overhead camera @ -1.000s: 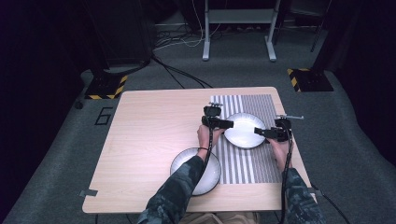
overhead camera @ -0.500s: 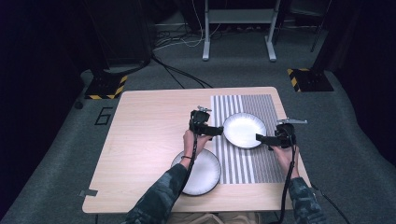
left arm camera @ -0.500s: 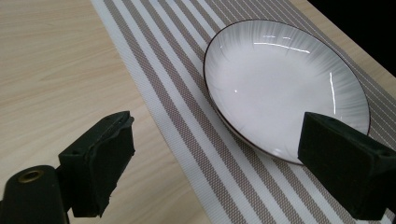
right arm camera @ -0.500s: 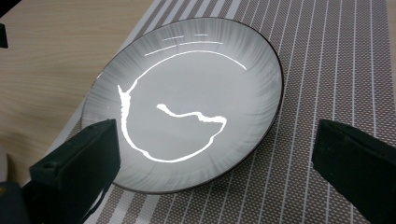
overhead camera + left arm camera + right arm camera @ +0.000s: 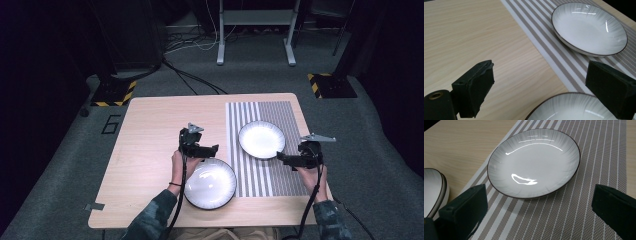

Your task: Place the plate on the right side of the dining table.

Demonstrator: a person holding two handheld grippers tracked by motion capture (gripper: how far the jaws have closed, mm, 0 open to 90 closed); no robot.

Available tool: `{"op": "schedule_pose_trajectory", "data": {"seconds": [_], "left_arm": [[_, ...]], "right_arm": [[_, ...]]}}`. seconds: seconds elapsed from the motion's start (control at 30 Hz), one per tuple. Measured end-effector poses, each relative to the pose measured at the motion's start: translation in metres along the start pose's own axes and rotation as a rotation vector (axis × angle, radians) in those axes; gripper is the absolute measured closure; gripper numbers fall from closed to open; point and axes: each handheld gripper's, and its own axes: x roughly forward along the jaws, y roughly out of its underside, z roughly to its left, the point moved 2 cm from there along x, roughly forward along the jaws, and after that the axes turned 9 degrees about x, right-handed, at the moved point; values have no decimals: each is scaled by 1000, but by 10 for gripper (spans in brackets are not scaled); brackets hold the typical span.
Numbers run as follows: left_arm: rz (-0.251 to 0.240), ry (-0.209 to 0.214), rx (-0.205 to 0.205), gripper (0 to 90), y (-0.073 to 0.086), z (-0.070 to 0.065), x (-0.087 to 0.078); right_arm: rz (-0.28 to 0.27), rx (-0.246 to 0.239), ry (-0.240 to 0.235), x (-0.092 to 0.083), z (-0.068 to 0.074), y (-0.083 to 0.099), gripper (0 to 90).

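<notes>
As both jaws gape, unmarked plate (image 5: 261, 139), striped mat (image 5: 255, 172)

A light wooden table (image 5: 150, 145) stood on grey carpet, with a striped placemat (image 5: 280, 112) laid over its right part. One white plate (image 5: 261, 139) rested on the placemat, entirely within its stripes. A second white plate (image 5: 210, 183), dark-rimmed, lay nearer the person, mostly on bare wood with its right edge at the placemat's border. The left gripper (image 5: 212, 150) hovered just beyond this nearer plate, its jaws having just been opening with nothing between them. The right gripper (image 5: 280, 157) pointed toward the plate on the placemat from its right, jaws apart and empty. Camouflage sleeves (image 5: 150, 220) entered from the bottom edge.
</notes>
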Motion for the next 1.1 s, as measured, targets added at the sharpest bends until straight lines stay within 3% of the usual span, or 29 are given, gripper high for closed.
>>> {"op": "schedule_pose_trajectory", "data": {"seconds": [0.23,0.5,0.63,0.67,0.7,0.73,0.8,0.87,0.97,1.1], "left_arm": [[-4,-33,5,72,20,11,-23],[10,-109,-19,72,68,31,-56],[8,-157,-74,73,94,45,-69],[8,-157,-74,73,94,45,-69],[16,-180,-96,72,108,53,-74],[16,-180,-96,72,108,53,-74],[36,-213,-131,71,130,66,-80],[42,-222,-144,70,137,69,-81],[86,-255,-205,69,166,83,-84],[102,-291,-210,63,178,87,-86]], "right_arm": [[1,-26,23,-12,3,14,0],[0,-44,53,-26,0,32,0],[-4,-43,74,-33,-4,43,0],[-4,-43,74,-33,-4,43,0],[0,-46,97,-34,-7,51,0],[2,-48,106,-34,-8,54,0],[11,-42,125,-34,-12,64,0],[20,-42,145,-33,-16,71,0],[34,-30,175,-30,-24,85,0],[58,-18,201,-27,-32,96,0]]}}
